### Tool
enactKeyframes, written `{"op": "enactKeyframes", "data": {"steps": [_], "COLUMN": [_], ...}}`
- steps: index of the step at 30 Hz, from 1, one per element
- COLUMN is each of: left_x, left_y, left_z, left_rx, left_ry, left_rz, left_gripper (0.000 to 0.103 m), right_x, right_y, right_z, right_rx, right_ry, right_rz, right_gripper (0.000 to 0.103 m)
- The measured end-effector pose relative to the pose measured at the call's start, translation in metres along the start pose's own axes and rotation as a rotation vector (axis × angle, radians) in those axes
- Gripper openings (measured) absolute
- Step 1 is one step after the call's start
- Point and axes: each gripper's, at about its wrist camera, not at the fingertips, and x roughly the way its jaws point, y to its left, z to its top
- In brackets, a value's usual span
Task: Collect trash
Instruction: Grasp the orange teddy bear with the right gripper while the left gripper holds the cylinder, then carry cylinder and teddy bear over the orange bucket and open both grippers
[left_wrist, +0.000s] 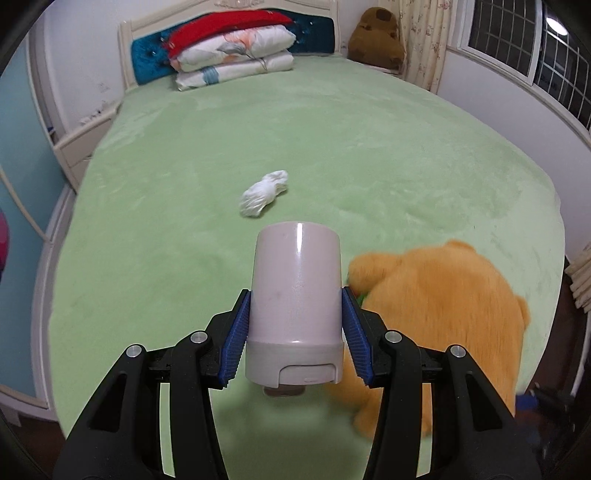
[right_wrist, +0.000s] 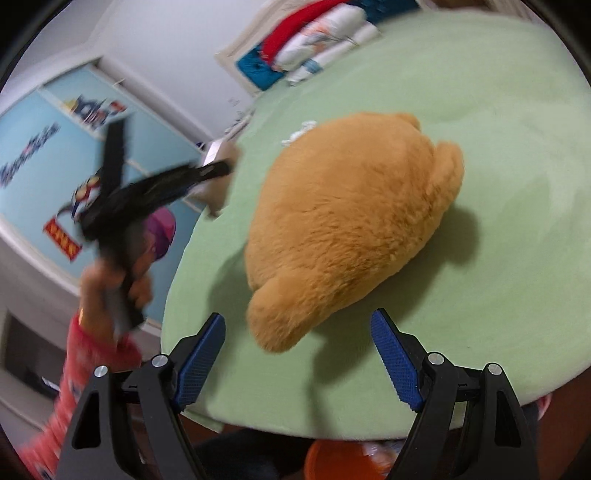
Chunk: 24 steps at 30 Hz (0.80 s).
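The bed (left_wrist: 184, 147) fills both views, its green cover bare over most of the middle; every place below is told from it. At its near edge lies the plush (right_wrist: 343, 218), a big orange toy, its long axis running from that edge toward the headboard (left_wrist: 236, 55); at the headboard end sit folded quilts (left_wrist: 236, 55) and, in the far corner by the curtain, a brown toy (left_wrist: 378, 37).

Above the bed's near part the left gripper (left_wrist: 295, 325) has its blue pads (left_wrist: 238, 332) pressed on both sides of a pale cup (left_wrist: 295, 288), closed part way and gripping it; the cup's base points toward the headboard and its lidded end toward the camera, so its long axis lies along the fingers. Off the bed's near edge the right gripper (right_wrist: 297, 354) stands wide and holds nothing, the plush's rounded end just ahead between its tips.

Past the cup, mid-bed, lies a white wad (left_wrist: 264, 192), knotted plastic or tissue by the look, its long axis slanting toward the headboard's right; it sits straight ahead of the left fingers and beyond the plush from the right ones.

Judging by this, the free right hand must clear the plush to reach the wad; open cover rings it on every side; an orange bin (right_wrist: 343, 461) shows below the bed's edge.
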Motion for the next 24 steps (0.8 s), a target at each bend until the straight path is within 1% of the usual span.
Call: {"op": "enactKeyframes", "data": {"steps": [2,3,4,5,7,8,10,11,12,15,24], "left_x": [-0.009,-0.014,-0.018,-0.023,-0.028,-0.032,-0.036,-0.038,-0.04,-0.049,-0.087], "left_y": [0.002,0.002,0.001,0.0,0.003,0.004,0.007,0.008,0.01,0.012,0.009], "left_z": [-0.012,-0.02,-0.025,-0.032,-0.046,-0.053,-0.066,-0.07,-0.075,-0.089,-0.13], "left_rx": [-0.012,-0.01,-0.007,-0.006,-0.019,-0.025,-0.039,-0.046,-0.055,-0.072,-0.089], "left_ry": [-0.01,-0.017,-0.023,-0.027,-0.025,-0.024,-0.023,-0.02,-0.016,-0.021,-0.044], "left_rz": [0.016,0.041,0.062,0.07,0.056,0.057,0.059,0.057,0.05,0.051,0.01], "left_gripper": [0.047,0.047,0.047,0.047,0.047,0.047,0.047,0.047,0.047,0.047,0.047], "right_x": [0.012,0.019,0.024,0.03,0.037,0.037,0.033,0.029,0.024,0.007,-0.05], "right_y": [-0.004,-0.006,-0.007,-0.009,-0.009,-0.007,0.003,0.009,0.014,0.028,0.076], "right_z": [0.004,0.006,0.007,0.008,0.008,0.007,0.004,0.003,0.002,0.001,-0.012], "right_rx": [0.046,0.064,0.078,0.104,0.136,0.135,0.095,0.068,0.051,-0.004,-0.203], "right_ry": [0.014,0.02,0.026,0.034,0.047,0.038,0.013,-0.007,-0.022,-0.062,-0.155], "right_rz": [-0.019,-0.025,-0.022,-0.012,0.005,-0.003,-0.042,-0.061,-0.065,-0.078,-0.06], "right_gripper": [0.073,0.069,0.06,0.055,0.044,0.043,0.035,0.033,0.029,0.025,0.018]}}
